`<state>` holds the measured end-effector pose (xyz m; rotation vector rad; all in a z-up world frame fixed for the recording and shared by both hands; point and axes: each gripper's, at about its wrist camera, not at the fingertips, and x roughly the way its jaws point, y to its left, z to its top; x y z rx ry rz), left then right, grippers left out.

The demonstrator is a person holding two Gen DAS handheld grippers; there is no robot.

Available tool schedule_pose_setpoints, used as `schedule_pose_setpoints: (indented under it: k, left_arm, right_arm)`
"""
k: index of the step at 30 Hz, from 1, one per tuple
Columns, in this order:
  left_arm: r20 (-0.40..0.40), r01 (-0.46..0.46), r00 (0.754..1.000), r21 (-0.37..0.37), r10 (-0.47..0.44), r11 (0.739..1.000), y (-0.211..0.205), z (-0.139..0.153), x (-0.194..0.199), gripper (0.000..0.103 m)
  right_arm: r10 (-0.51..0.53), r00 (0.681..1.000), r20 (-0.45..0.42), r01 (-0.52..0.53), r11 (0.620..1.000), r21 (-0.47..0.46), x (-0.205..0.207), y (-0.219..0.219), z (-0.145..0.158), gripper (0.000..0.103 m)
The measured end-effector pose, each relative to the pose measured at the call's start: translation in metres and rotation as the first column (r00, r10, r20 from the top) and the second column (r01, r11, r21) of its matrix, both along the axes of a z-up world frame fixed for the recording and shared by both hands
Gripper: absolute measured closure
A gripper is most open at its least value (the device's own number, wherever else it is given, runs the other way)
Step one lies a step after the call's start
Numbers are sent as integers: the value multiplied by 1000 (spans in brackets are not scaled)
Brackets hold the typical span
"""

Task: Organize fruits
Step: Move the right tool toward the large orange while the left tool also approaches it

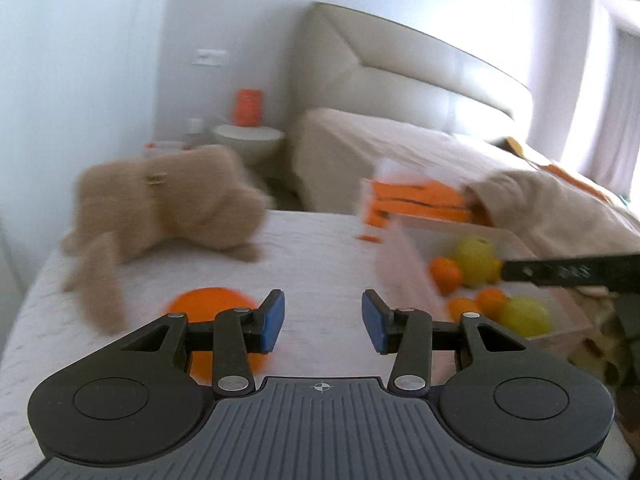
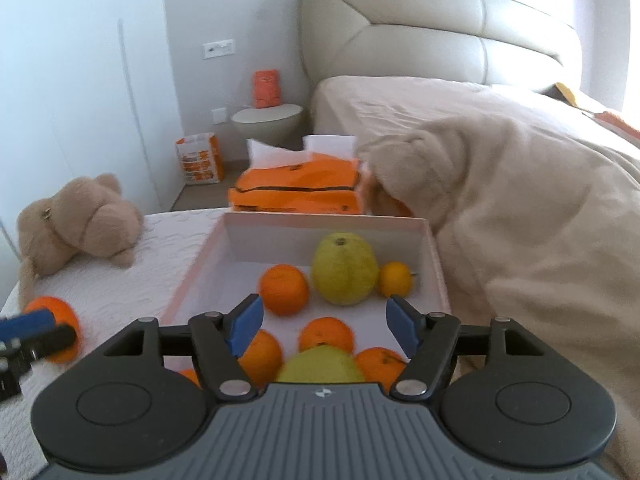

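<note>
the fruits are being gathered into a shallow white box (image 2: 434, 256) that sits on the pale quilted bed surface (image 2: 132, 268), hard against a beige blanket (image 2: 520, 240) on its right side. most of the fruit is already inside: a large green pear-like fruit (image 2: 345, 274) near the far wall with an orange (image 2: 284, 289) to its left and a small orange (image 2: 395, 279) to its right, and toward the near edge more oranges and a second green fruit (image 2: 320, 366), partly hidden by the tool. the right gripper (image 2: 324, 330) hangs over the near part of the box, its jaws spread with nothing pinched between the blue pads, which reads as a fruit just let go there. one stray orange (image 1: 208, 308) lies outside the box on the bed surface, toward its left edge and near the beige plush toy (image 1: 160, 208). the left gripper (image 1: 323, 322) is beside that orange with its jaws apart and empty; the orange lies by its left finger, not in the gap. the view is blurred. the step in hand looks like fetching this last stray. the next move calls for swinging the left gripper leftward so the orange sits between the pads, closing gently on its widest part so it does not roll off toward the bed's edge, then carrying it over the box's left wall to a free spot.
</note>
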<state>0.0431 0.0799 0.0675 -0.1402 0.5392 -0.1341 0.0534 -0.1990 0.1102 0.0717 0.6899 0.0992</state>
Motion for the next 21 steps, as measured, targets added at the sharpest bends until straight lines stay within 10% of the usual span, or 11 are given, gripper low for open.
schedule_pose_setpoints:
  k: [21]
  left_arm:
    - [-47,-397,918,-70,394,915,106,-54,-35,55]
  right_arm:
    - [399,915,59,-394,915,-87,-22,165,18,31]
